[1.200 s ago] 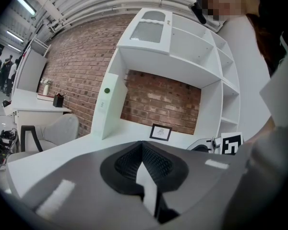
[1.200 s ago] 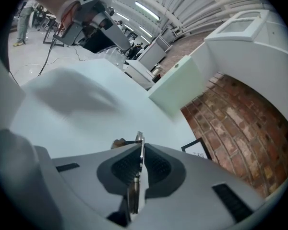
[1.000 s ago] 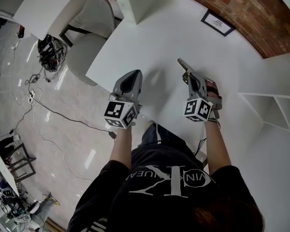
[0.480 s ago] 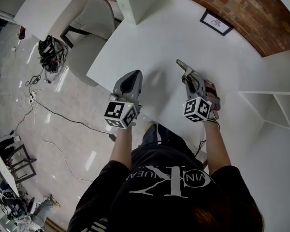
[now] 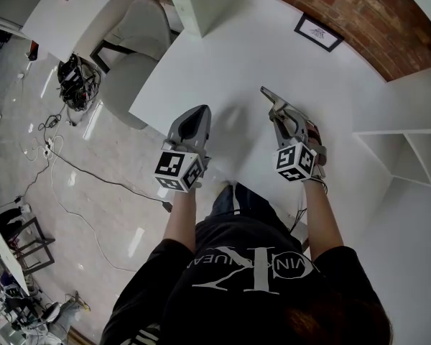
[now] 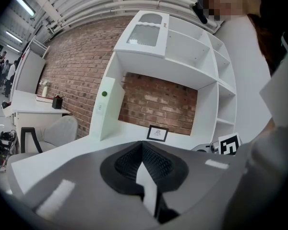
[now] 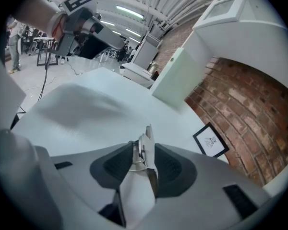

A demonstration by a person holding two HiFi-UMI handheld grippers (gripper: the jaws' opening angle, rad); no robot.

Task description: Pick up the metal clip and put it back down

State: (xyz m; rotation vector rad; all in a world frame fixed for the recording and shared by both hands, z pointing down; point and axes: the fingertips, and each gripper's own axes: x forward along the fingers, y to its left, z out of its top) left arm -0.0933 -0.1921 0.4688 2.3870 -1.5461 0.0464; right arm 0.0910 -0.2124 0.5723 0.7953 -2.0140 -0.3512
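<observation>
Right claw (image 7: 143,162) has just been opening. Its dark ribbed pads are spread, and the thin, shiny metal clip (image 7: 145,143) is standing between them, with the smooth white counter (image 7: 86,110) beyond. Left claw (image 6: 143,164) is pressed together.

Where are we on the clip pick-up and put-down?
Done: the metal clip looks to have been picked up and stands between the right gripper's jaws. In hand: those jaws have just been opening, with a gap beside the clip, so release seems under way. Whether it rests on the white table can't be told. Left: pull the gripper clear. The left gripper sits shut and empty.
</observation>
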